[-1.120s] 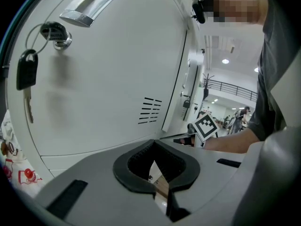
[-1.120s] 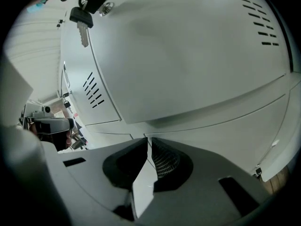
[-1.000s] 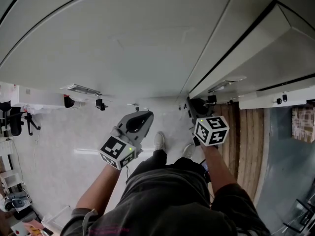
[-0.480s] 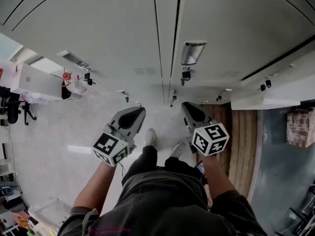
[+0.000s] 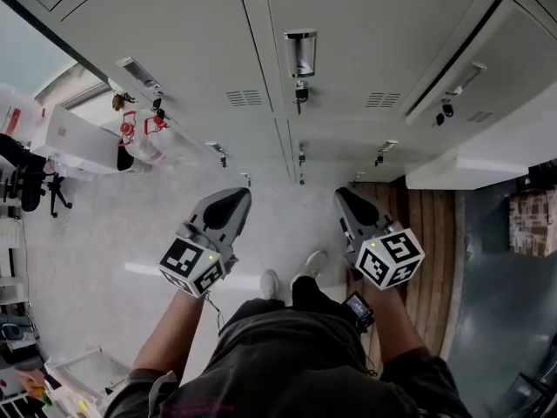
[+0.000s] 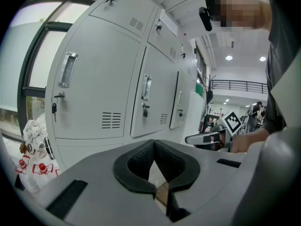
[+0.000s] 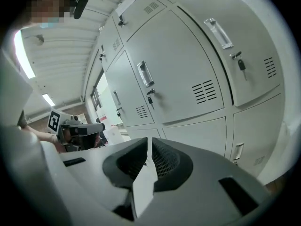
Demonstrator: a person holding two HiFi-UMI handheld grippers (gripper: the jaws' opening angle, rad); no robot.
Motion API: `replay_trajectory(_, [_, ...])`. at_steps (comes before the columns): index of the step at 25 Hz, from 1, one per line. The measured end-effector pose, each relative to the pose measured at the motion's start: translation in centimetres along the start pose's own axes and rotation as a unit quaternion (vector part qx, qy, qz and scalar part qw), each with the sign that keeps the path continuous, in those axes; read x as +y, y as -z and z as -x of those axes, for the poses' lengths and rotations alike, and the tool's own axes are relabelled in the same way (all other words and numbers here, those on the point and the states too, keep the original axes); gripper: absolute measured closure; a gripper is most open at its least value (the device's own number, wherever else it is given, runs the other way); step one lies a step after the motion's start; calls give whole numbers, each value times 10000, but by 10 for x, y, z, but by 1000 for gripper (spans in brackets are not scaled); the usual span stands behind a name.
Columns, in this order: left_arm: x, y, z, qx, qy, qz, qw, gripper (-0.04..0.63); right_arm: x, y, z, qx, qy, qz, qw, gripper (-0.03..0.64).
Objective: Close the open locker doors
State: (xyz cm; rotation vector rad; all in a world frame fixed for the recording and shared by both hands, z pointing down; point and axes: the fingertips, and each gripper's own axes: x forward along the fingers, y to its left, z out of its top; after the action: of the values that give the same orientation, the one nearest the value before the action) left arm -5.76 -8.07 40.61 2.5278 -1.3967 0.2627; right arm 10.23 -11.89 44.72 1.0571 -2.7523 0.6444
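Grey locker doors (image 5: 348, 42) fill the far wall, the middle ones flush shut with keys (image 5: 300, 96) hanging at the locks. The door at far right (image 5: 509, 55) sits out of line with a dark gap along its left edge and looks ajar. Both tools are low and near the person, well apart from the lockers: left gripper (image 5: 231, 200) clenched tip to tip with nothing in it, right gripper (image 5: 350, 200) pinched closed and empty too, with shoes (image 5: 271, 283) on the pale floor (image 5: 130, 233) and a wooden strip (image 5: 435, 233) at right.
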Motion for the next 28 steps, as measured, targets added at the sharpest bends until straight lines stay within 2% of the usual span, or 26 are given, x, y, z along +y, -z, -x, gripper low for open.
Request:
replay_trajectory(6, [-40,6,42,-106,262,-167,9995,588,44,9,39,-108,47,128,9998,581])
replay_trajectory(14, [-72,20,150,-444,470,-210,9977,588,168,34,90,-255,-58,362,9990,581])
replay_trajectory(18, [-82,19,193,-615,538,-311,9962,588,215,41,118,-270,-49,565,9980,581])
replay_trajectory(22, [-89,10,222,-779,573,-430,9944,588,240,33,142,-367,-20,761,9964,581])
replay_trajectory(28, [-106,-14,237,-985,498,-507,9926,588,250,14,166,-557,-73,833,9949,581])
